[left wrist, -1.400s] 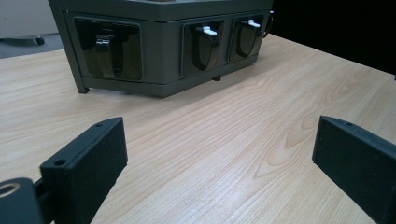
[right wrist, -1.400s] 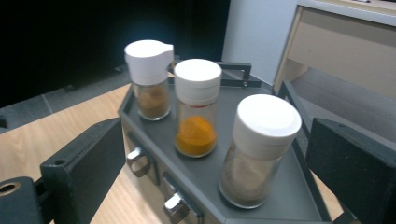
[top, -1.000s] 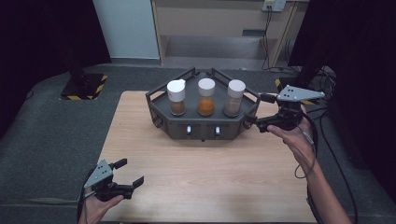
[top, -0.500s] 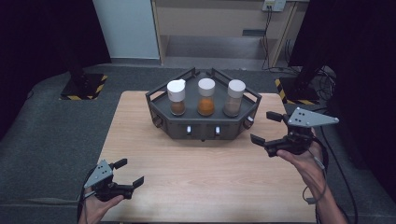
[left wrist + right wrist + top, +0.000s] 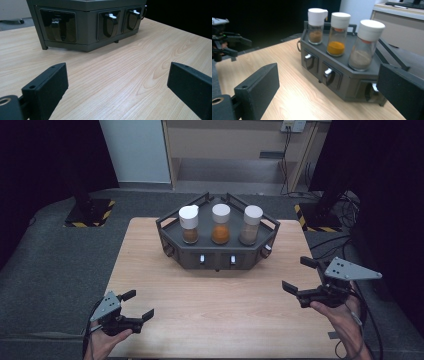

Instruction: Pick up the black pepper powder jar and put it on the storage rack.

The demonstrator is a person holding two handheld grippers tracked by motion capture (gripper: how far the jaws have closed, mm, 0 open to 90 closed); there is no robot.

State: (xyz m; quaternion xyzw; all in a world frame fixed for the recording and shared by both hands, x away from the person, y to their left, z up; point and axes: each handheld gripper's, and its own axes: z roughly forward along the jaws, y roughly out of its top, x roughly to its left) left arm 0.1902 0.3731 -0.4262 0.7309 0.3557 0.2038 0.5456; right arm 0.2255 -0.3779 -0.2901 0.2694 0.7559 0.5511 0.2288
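Both grippers (image 5: 131, 303) (image 5: 300, 275) gape, seemingly empty, near rack (image 5: 218, 254).

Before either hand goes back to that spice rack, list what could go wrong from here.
1. The three spice jars stand tall and close together on the rack; reaching for one with the open right gripper could knock its neighbour over.
2. The left jar has a spouted lid, which may give the jaws an uneven grip.
3. The switches project from the rack's front, so the low left gripper might bump one when it advances.
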